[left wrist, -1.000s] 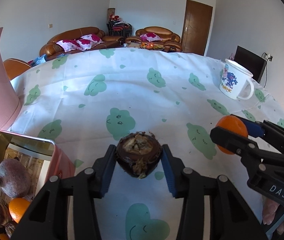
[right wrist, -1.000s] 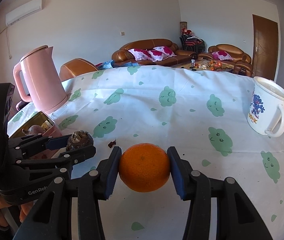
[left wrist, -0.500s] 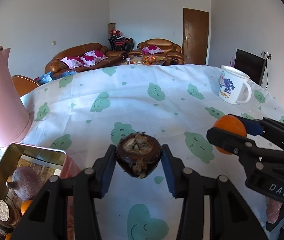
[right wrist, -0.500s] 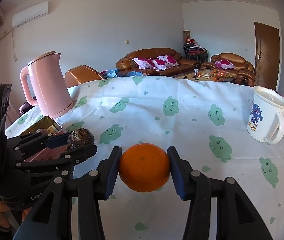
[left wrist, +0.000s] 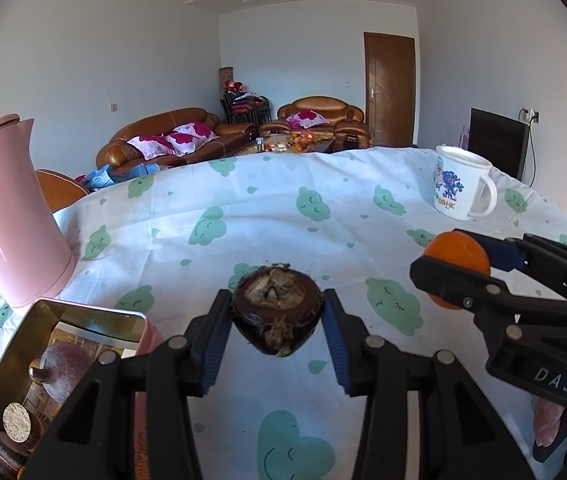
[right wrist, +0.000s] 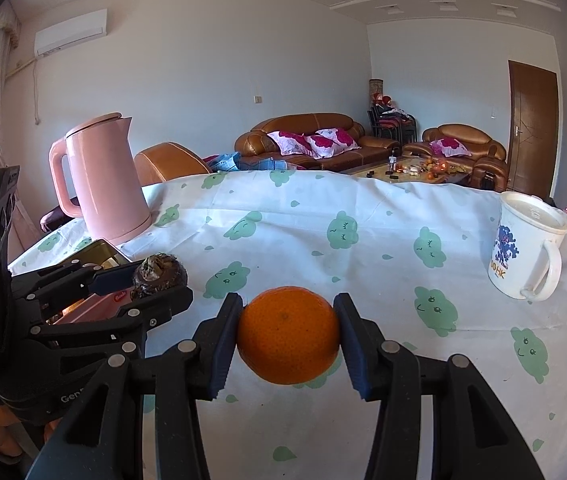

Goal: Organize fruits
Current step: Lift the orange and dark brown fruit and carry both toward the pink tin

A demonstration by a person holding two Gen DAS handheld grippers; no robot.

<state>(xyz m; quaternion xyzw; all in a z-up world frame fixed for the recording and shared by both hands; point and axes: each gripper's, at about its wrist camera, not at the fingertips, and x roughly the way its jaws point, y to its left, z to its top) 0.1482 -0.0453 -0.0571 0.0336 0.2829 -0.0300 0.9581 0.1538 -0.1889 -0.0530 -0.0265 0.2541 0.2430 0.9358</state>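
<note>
Fruits (left wrist: 276,314) clamped by both fingers (right wrist: 225,344) (held aloft).

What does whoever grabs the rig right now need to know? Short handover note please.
Left gripper: shut on a dark brown round fruit with a dried, crusty top, held above the cloud-print tablecloth.
Right gripper: shut on a round orange mandarin, also held off the cloth.
Open pink metal tin sits at the left, beside the pink electric kettle. It already holds a purplish fruit, some orange fruit and other dark pieces.
White printed mug stands at the far right.
Done: both fruits picked up.
Left: probably place both in the tin, nearer gripper first.
</note>
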